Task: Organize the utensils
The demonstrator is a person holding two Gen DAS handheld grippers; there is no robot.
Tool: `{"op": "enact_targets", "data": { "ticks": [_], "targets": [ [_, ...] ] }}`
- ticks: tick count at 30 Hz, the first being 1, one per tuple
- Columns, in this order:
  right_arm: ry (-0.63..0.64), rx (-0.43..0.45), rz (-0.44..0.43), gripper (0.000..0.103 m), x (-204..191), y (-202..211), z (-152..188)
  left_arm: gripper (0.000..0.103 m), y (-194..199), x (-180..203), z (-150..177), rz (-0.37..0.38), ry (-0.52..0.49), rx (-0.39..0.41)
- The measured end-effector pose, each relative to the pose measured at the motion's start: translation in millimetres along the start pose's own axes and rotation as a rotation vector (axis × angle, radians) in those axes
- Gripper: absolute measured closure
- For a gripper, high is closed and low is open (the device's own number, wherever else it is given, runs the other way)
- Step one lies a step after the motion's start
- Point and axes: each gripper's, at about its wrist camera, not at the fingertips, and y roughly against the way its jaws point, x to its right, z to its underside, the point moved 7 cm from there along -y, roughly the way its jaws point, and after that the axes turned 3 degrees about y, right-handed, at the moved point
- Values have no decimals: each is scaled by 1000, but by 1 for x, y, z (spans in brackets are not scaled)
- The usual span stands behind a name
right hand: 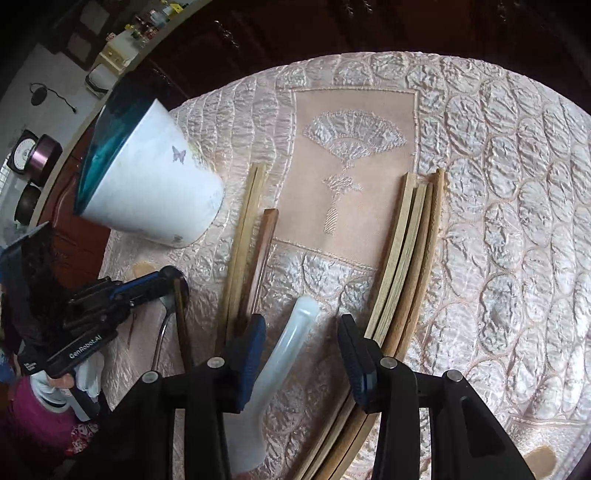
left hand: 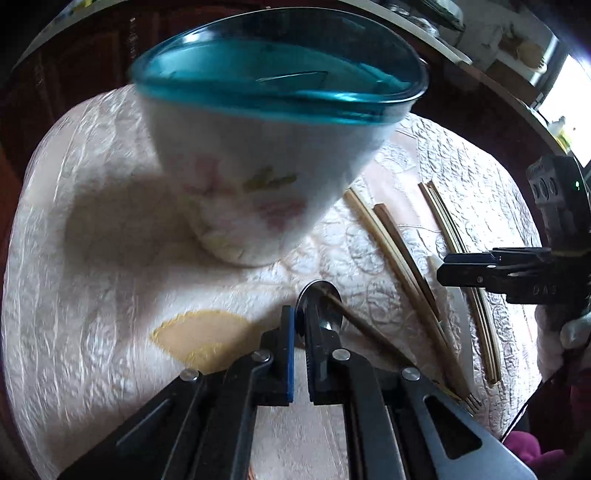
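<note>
Left gripper (left hand: pixel 301 325) jaws pinched on metal spoon (left hand: pixel 320 306), cup (left hand: pixel 258 177) at 12 o'clock, right gripper (right hand: pixel 303 332) jaws half open astride white spoon (right hand: pixel 291 339), chopsticks (right hand: pixel 402 258) at 1 o'clock on table (right hand: pixel 517 184).

quilted pale-pink satin tablecloth (right hand: pixel 498 155) over a rounded table, with a smooth panel bearing an embroidered fan motif (right hand: pixel 352 136). dark reddish-brown wooden cabinets (right hand: pixel 280 29) behind the table. daylight from a bright window (left hand: pixel 565 107) at upper right of the left view. white counter edge (right hand: pixel 114 55) with small bottles and jars. on the far left a round dial scale (right hand: pixel 23 151) and dark pots, blurred.
</note>
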Motion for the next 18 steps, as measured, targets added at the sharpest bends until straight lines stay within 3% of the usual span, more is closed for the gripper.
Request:
{"op": "enact_targets", "data": {
  "ticks": [3,7,11,18],
  "targets": [
    [36,-15,32,63,-10,-6,-3,98,2,0,3,1,0,-15],
    [86,-26,36,74,-18,-11,-1,93,-23,11,-11,14,-1,-43],
    [53,0,-3,83,-15,-7,-4,93,-25,19,-17,32,-26,-35],
    [71,49,-6,92,-15,21,10,101,-7,28,-10,43,-15,9]
  ]
}}
